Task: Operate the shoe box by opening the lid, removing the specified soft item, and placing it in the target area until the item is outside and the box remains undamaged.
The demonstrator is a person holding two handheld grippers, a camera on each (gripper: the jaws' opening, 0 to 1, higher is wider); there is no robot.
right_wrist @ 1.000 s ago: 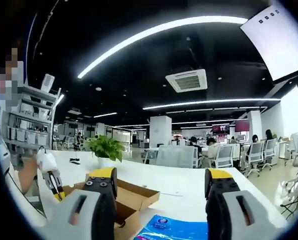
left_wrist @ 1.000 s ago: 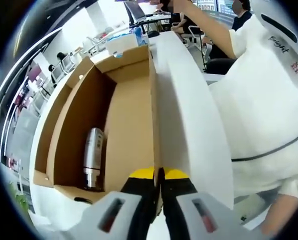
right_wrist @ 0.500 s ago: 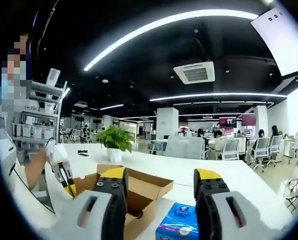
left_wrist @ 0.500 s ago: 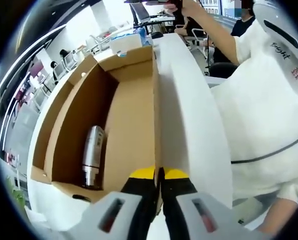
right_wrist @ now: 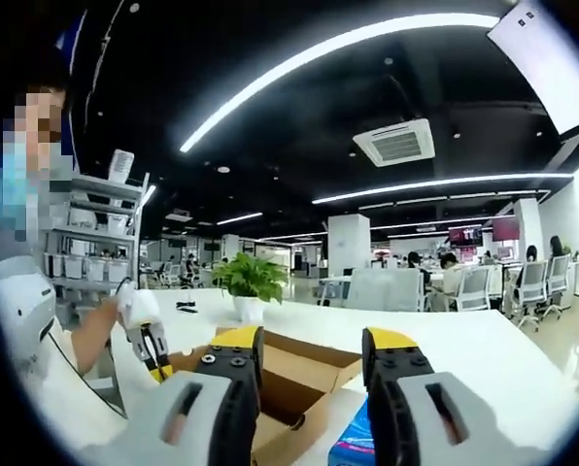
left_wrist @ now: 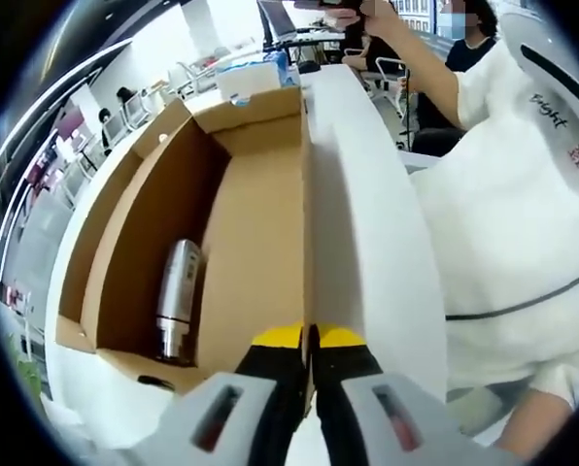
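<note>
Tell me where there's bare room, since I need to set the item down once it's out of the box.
The white table along the box's right wall is bare, up to the person's white sleeve. The box floor beside the metal bottle is open too. The far end is crowded by the tissue pack.

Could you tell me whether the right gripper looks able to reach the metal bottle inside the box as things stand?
Probably yes: the box is open, the metal bottle lies uncovered, and the right gripper is open and empty above it.
</note>
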